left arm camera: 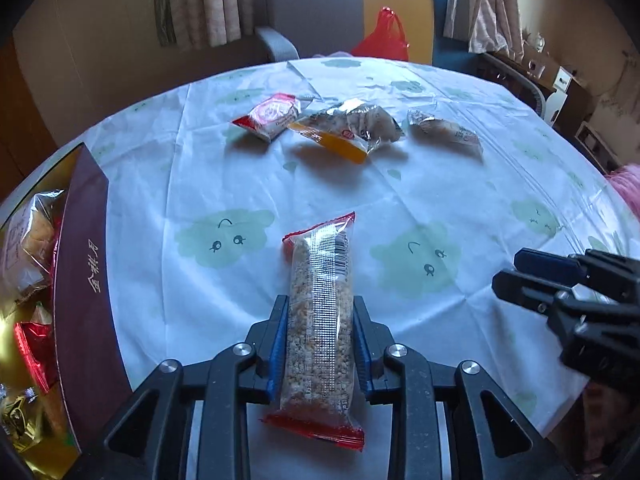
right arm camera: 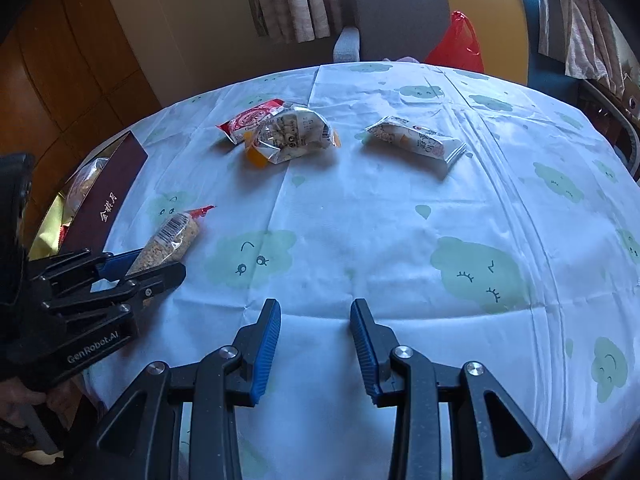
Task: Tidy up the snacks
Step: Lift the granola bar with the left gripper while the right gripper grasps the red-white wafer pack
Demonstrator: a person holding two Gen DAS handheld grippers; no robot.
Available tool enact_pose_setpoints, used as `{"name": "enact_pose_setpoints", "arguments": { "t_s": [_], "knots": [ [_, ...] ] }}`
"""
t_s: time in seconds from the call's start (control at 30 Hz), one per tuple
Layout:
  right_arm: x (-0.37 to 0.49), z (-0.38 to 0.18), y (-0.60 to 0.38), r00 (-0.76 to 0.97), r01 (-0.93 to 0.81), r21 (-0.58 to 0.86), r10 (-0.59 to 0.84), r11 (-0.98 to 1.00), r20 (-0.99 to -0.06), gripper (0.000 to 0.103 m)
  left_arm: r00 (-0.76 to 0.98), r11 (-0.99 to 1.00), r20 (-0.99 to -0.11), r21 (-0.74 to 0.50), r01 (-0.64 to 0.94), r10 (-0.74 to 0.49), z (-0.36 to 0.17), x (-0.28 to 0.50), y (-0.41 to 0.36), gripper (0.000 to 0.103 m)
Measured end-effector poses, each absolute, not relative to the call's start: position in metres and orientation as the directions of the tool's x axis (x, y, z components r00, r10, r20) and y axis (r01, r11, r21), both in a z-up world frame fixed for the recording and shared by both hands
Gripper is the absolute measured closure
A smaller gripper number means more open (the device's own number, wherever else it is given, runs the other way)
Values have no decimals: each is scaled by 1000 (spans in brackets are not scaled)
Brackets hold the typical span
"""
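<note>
A long bar (left arm camera: 320,312) in clear wrap with red ends was clamped in the left gripper (left arm camera: 320,316), held just above the surface (left arm camera: 400,184) beside the box (left arm camera: 86,280). Probably a swing left and a drop into the box was needed next. The right gripper (right arm camera: 316,320) was held apart, empty. Three packets (left arm camera: 344,128) were left farther back.

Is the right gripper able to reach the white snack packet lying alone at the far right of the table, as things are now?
Probably yes. The right gripper has empty jaws, and only bare cloud-print tablecloth lies between it and the white snack packet. Nothing blocks the way.
</note>
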State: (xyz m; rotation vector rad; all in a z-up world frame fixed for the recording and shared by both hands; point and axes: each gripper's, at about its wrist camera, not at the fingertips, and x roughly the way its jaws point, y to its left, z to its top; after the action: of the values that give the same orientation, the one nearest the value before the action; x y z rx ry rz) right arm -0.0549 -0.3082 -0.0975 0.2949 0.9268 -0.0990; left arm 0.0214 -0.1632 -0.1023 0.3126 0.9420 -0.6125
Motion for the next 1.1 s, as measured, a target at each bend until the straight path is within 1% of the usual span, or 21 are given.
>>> {"name": "enact_pose_setpoints", "arguments": {
  "t_s": [0.1,0.23,0.4,0.57,0.63,0.7,0.8,0.87,1.0,1.07,1.1],
  "knots": [
    [-52,-82,-314,613,184,224,66,957,-787,69,420,789,-828,-44,613,-372,-102,23,-158,74],
    [-36,-53,-319,647,108,303,165,947,-745,70,435,779,-818,-25,626,-376,-100,19,-154,74],
    [8,-34,-324,660,57,389,258,919,-706,70,460,771,-790,-24,636,-405,-100,14,-147,74],
    [64,-32,-322,650,19,421,309,907,-694,69,488,776,-761,-30,631,-427,-102,7,-141,74],
    [88,-38,-324,640,24,448,331,894,-694,66,493,779,-755,-37,626,-432,-102,6,-140,74],
    [112,-44,-325,629,43,479,349,877,-695,65,490,780,-750,-55,623,-445,-103,8,-138,74],
    [147,-58,-328,600,97,509,358,855,-715,58,486,774,-744,-67,629,-459,-104,9,-136,74],
    [169,-71,-332,568,157,503,339,850,-750,44,487,773,-740,-70,630,-464,-105,9,-136,74],
    [200,-95,-338,514,278,491,303,826,-802,37,480,769,-735,-88,634,-479,-106,11,-135,74],
    [209,-97,-334,516,288,482,290,827,-806,25,474,765,-733,-98,636,-488,-106,12,-133,74],
    [212,-95,-329,517,283,468,278,837,-809,25,474,765,-731,-100,636,-490,-107,12,-134,74]
  ]
}}
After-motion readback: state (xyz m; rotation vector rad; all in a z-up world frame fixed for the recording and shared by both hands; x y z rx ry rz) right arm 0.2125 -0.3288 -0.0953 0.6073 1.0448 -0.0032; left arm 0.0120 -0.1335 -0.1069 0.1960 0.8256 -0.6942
